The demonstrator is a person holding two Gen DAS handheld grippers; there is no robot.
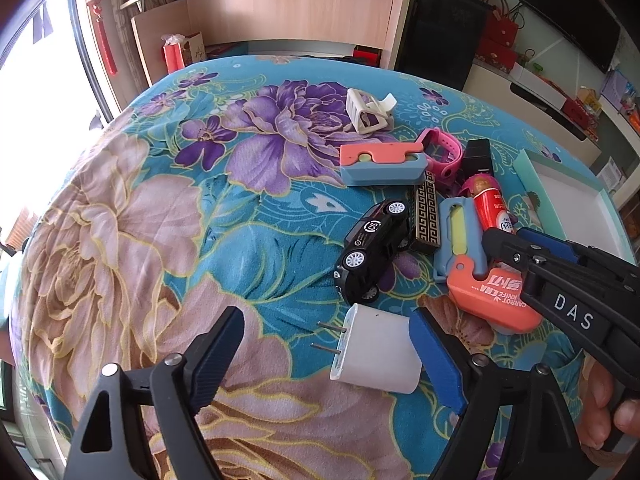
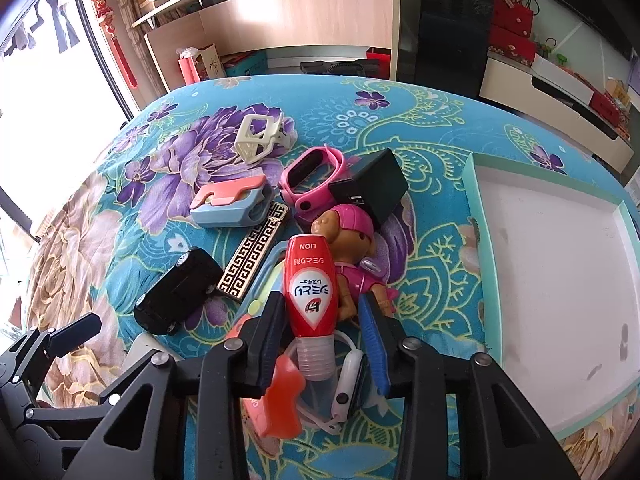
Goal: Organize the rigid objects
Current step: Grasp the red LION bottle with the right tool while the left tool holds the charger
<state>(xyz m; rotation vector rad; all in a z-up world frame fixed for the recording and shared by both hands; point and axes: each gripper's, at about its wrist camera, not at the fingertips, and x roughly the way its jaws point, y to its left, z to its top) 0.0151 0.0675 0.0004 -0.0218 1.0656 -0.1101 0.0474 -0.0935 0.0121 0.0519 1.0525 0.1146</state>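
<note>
A pile of small objects lies on the floral cloth. My left gripper (image 1: 326,350) is open around a white plug adapter (image 1: 374,354) that lies on the cloth, its right pad touching the adapter. My right gripper (image 2: 322,320) is open with its fingers on either side of a red LION bottle (image 2: 310,284), which lies on a doll with a pink cap (image 2: 352,236). A black toy car (image 1: 374,246), a patterned harmonica (image 1: 427,214), two carrot knives (image 1: 382,162) (image 1: 490,296), a pink watch (image 2: 312,178), a black charger (image 2: 374,186) and a white clip (image 1: 370,114) lie around.
A white tray with a mint rim (image 2: 478,240) lies empty at the right of the pile. A white smartwatch (image 2: 348,380) lies under my right gripper. Shelves and a black cabinet (image 2: 452,28) stand beyond the table's far edge.
</note>
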